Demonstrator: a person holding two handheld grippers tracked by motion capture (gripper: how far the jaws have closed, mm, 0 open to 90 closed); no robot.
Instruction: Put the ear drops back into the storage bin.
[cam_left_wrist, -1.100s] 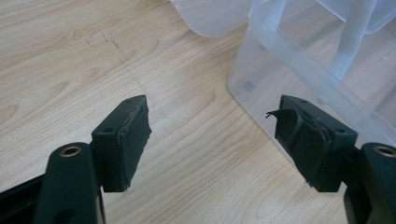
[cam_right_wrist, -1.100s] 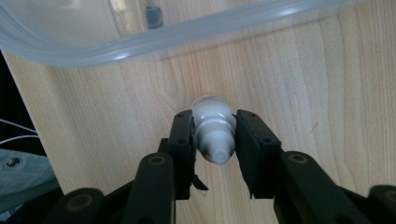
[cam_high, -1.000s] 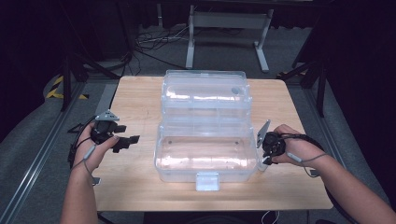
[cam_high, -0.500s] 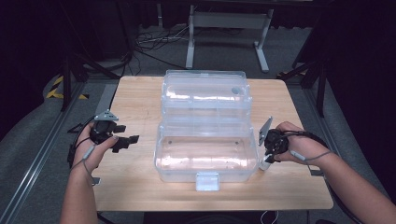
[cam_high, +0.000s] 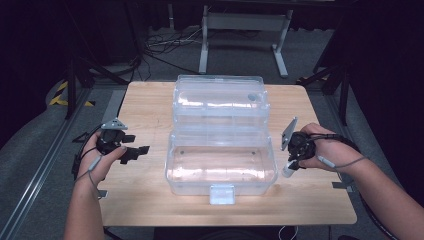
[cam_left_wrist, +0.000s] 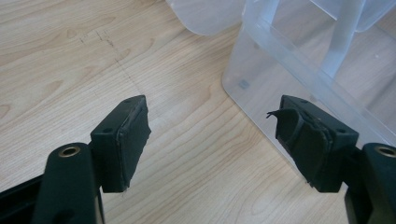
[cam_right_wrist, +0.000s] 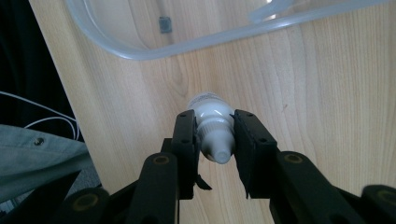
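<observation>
Right gripper view had your right gripper (cam_right_wrist: 215, 140) clamped on the white bottle (cam_right_wrist: 212, 130), long axis along the jaws, just beside the open clear box (cam_high: 220, 165), w/ the box interior to its left. Left gripper (cam_left_wrist: 212, 140) sat wide open, empty, other side of box

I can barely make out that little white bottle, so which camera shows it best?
The right gripper view: the white bottle sits close up, clamped between the right gripper and its black fingers, nozzle toward the camera. In the high view it is a small white shape under the right hand, beside the clear box.
</observation>
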